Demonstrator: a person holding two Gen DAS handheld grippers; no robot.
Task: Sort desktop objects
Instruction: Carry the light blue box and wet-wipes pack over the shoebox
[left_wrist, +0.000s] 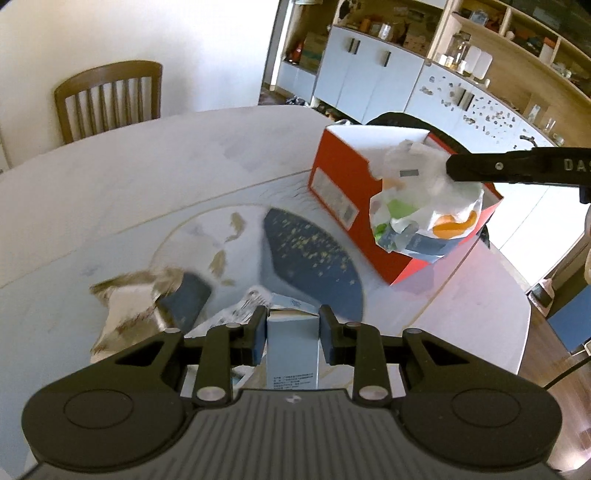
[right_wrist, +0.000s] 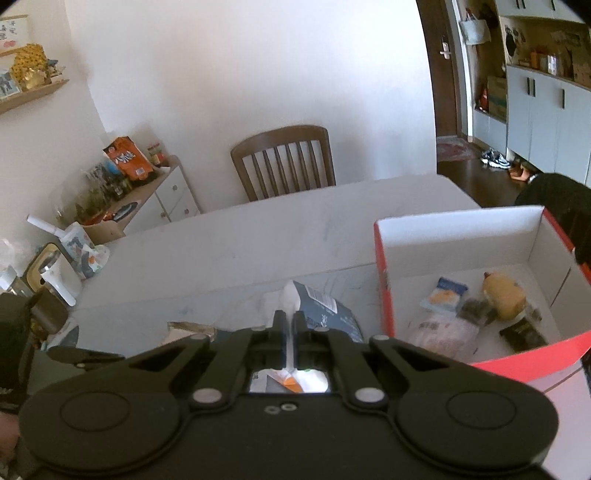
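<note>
table (left_wrist: 147, 192) spans both views. red box (left_wrist: 354, 199) ahead-right of left gripper (left_wrist: 292, 332); interior visible only in right wrist view: small packets, yellow item on box floor. right gripper (right_wrist: 289, 321) clamped narrow on crumpled wrapper bag (left_wrist: 424, 206); left wrist view shows bag hanging in front of box. left gripper grips light-blue carton (left_wrist: 291, 354) between fingers, above table.

The red box (right_wrist: 480, 363) stands open-topped (its walls block sideways entry).
</note>
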